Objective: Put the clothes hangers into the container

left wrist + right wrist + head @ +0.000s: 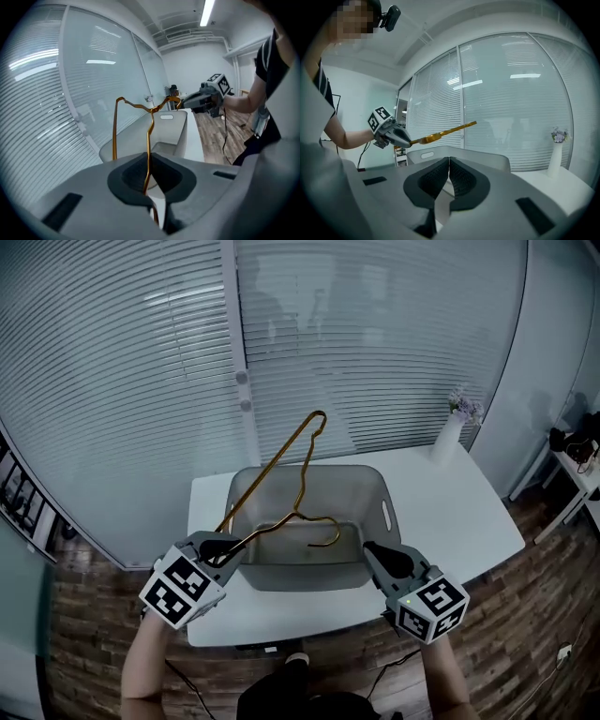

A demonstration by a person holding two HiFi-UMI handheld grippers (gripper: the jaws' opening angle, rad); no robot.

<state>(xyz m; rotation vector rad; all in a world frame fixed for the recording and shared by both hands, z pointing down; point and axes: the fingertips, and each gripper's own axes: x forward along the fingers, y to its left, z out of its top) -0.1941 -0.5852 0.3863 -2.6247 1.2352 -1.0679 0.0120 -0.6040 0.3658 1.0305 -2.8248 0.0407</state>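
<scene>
Nearest the head camera, at 6 o'clock in its frame, are the person's two forearms, each hand carrying a marker-cubed tool.

Left gripper (225, 547): sits at 7 o'clock of the grey translucent plastic container (356, 468), close to its near-left corner. In its own view its jaws (147, 187) are clamped on the gold wire clothes hanger (149, 140), the wire pinched between the dark pads.

Hanger (298, 514): runs from the left gripper up and away over the container, with its topmost bend at 12 o'clock above the far rim. A curved end hangs within the container's outline. Contact with the container cannot be confirmed.

Right gripper (373, 549): at 5 o'clock of the container, by its near-right corner. Its own view shows the pads (448, 164) pressed together with nothing between them.

Container: stands open-topped on the white rectangular table (450, 512), with slot handles in its end walls.

White vase with pale flowers (450, 439): at 2 o'clock of the container, well apart from it, near the table's far edge. Slatted blinds behind glass form the backdrop.
</scene>
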